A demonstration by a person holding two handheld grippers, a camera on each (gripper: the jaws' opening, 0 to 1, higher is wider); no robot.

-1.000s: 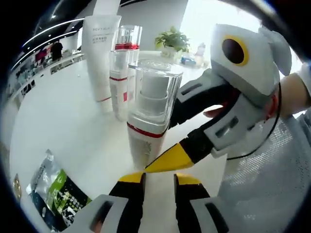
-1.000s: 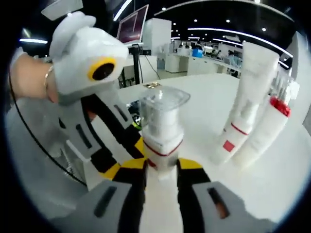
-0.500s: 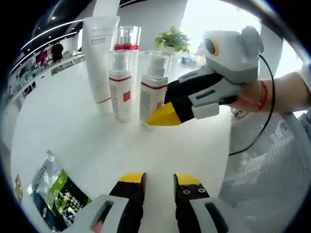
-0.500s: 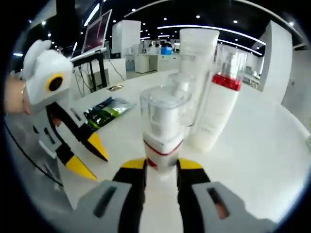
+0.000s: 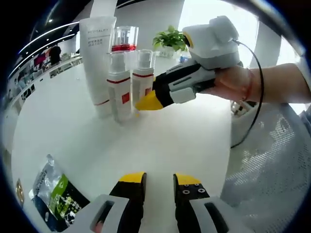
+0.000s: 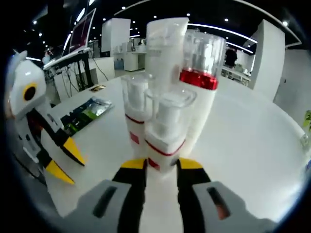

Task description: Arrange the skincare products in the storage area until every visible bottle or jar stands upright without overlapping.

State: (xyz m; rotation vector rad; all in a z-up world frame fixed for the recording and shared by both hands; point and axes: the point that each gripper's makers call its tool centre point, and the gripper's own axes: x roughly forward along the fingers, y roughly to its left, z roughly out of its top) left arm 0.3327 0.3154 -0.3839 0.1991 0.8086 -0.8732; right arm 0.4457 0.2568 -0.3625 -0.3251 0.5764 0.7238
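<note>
I am holding a small pump bottle (image 6: 165, 133) in my right gripper (image 6: 162, 167), and the two yellow tips are squeezing its lower body, just under the thin red band. In the left gripper view I am seeing that same bottle (image 5: 142, 80) standing on the white table (image 5: 184, 141), right beside a second small bottle (image 5: 118, 87), with the tall white tube (image 5: 98, 58) and the red-collared bottle (image 5: 123, 41) behind them. All four are standing up straight in a tight bunch. My left gripper (image 5: 159, 180) is hanging back near the table edge with its tips a little apart and nothing in them. A flat green sachet (image 5: 56, 194) is lying near it. I am guessing the bottle is light, hard and smooth, so it may slip or tip. Its clear cap (image 6: 169, 104) looks thin and easy to crack, so I am thinking the low white part is the safest place to hold
</note>
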